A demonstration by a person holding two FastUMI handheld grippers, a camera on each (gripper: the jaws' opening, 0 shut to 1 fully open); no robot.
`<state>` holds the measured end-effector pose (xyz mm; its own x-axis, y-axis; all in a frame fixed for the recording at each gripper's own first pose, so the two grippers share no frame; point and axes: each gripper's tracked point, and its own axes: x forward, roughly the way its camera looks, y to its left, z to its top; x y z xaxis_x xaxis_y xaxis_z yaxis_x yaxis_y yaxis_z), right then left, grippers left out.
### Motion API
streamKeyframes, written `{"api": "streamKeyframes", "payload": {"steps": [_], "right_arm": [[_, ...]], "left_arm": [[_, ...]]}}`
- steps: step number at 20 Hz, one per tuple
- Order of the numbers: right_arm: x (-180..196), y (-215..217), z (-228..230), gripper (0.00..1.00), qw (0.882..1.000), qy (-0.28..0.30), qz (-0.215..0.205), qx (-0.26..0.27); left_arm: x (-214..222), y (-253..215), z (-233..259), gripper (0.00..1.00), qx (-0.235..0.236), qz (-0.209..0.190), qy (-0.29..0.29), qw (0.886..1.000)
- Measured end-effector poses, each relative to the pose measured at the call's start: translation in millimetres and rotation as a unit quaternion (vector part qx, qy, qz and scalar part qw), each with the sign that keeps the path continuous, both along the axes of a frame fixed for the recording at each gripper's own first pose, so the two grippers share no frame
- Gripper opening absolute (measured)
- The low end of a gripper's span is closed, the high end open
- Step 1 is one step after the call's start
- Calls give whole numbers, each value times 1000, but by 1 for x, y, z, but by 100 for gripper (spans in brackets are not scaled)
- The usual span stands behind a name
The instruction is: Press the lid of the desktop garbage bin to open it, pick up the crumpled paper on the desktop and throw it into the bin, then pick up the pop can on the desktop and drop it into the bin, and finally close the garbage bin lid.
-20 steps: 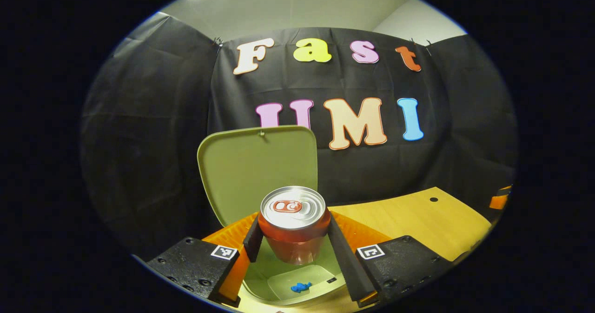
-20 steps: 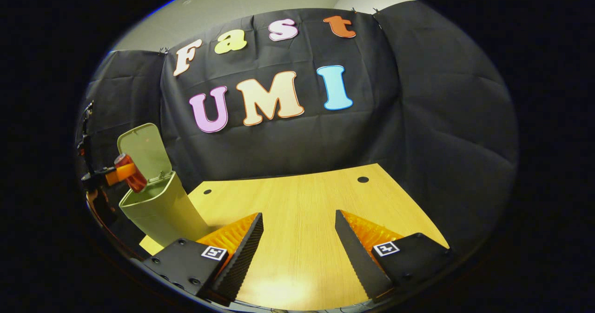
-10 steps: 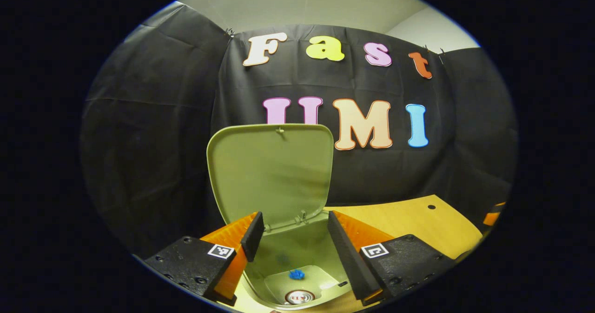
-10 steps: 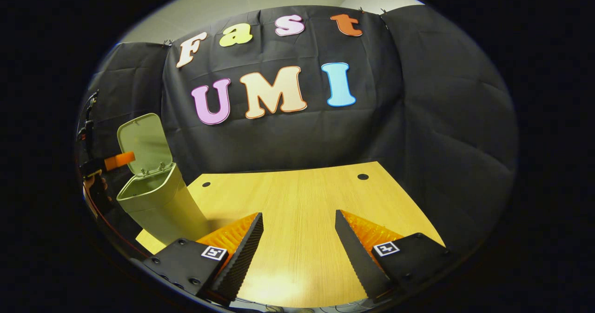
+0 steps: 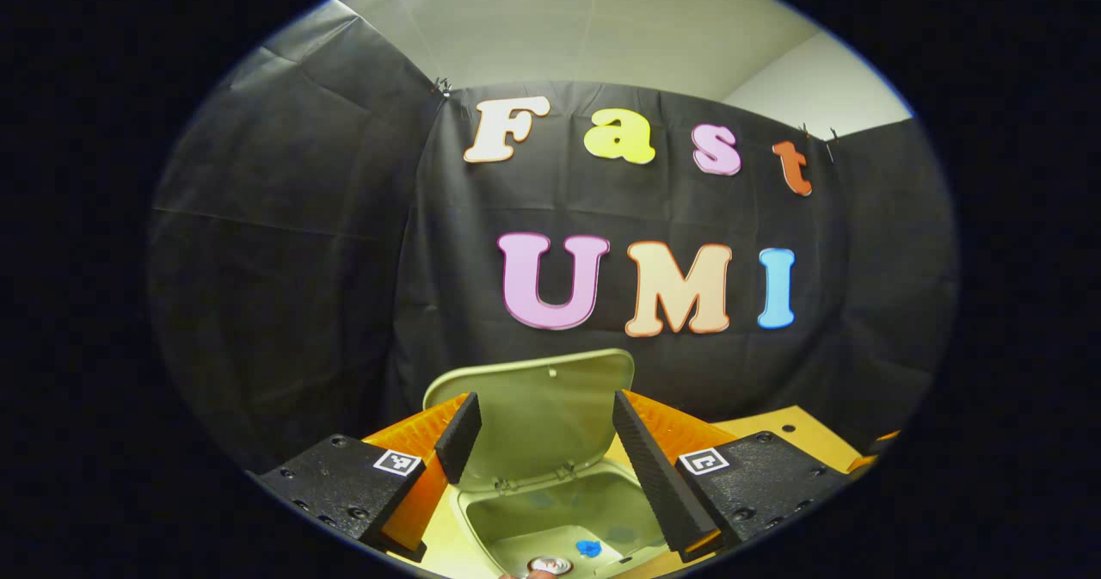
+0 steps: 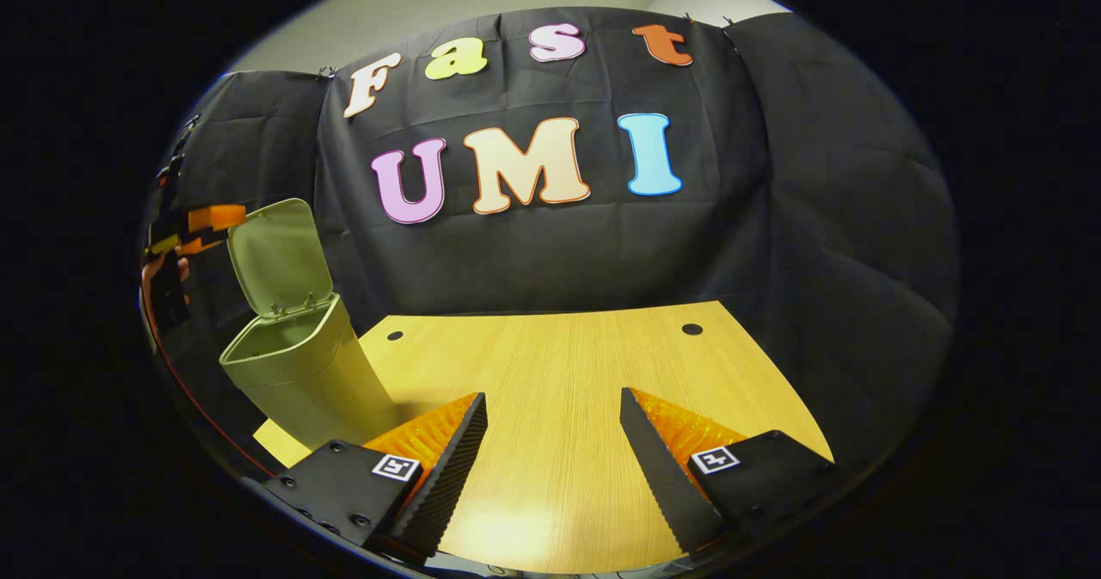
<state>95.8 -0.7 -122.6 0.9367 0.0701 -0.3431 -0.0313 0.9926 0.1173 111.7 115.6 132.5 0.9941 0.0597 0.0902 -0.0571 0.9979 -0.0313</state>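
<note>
Pop can (image 5: 547, 567) and what looks like blue paper (image 5: 588, 548) sit bottom-centre in the bin (image 6: 301, 372), lid (image 5: 538, 415) still up, both tongs (image 5: 544, 463) (image 6: 553, 458) apart, so just closing's left.

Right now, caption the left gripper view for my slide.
Open left gripper above the bin, lid up, can and blue paper inside.

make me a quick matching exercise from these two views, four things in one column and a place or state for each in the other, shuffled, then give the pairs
Things
1. bin lid
2. pop can
3. left gripper
4. right gripper

Places or states
A. open, low above the wooden desktop
B. standing up, open
C. open, above the mouth of the green garbage bin
D. lying at the bottom of the bin, next to the blue crumpled paper

Pairs: 1-B, 2-D, 3-C, 4-A
</note>
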Motion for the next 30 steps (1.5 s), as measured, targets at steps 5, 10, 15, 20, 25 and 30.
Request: {"api": "streamKeyframes", "payload": {"steps": [5, 10, 15, 20, 25, 30], "right_arm": [[4, -4, -5, 98, 1000, 5, -2, -2], [6, -16, -16, 94, 1000, 22, -14, -10], [3, -25, -22, 98, 999, 30, -29, -5], [2, -30, -21, 98, 999, 30, -36, 0], [2, -26, -20, 98, 999, 32, -22, 4], [-2, -24, -18, 98, 999, 34, 2, -5]], "left_arm": [[17, 14, 44, 92, 25, 14, -29, 999], [56, 16, 52, 92, 31, 10, -17, 999], [86, 20, 21, 92, 27, 19, 34, 999], [88, 17, 4, 93, 14, 27, 35, 999], [66, 2, -2, 92, 17, 19, 26, 999], [36, -12, -17, 92, 34, 35, 11, 999]]}}
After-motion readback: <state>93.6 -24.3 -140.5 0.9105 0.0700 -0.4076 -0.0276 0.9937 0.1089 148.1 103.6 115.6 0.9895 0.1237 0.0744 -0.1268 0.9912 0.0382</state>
